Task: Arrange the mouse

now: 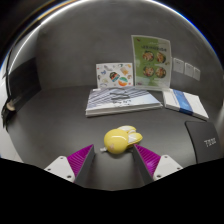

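Mouse, yellow and rounded, is sitting on the dark desk just ahead of the gripper, centred between the two fingers and slightly beyond their tips, at roughly twelve o'clock from the gripper's midpoint. Fingers are standing apart, magenta pads facing inward, with a visible gap on each side; nothing is being clamped and the mouse is resting on the desk under its own weight. Left finger tip is lying at about nine o'clock of the mouse, right tip at about four o'clock, both near it but not clearly touching. Beyond the mouse, at twelve o'clock, a flat stack of booklets is lying on the desk, with two printed cards propped upright behind it. At two o'clock a blue-edged book is lying flat, and at three o'clock a dark slab, possibly a mouse mat or closed laptop, is sitting near the right finger. Judging progress: approach looks finished and the mouse is lined up for a grasp, but closing, lifting and placing are all looking yet to do. Where it is meant to end up is not shown; the dark slab at three o'clock seems a likely spot, though that is a guess.
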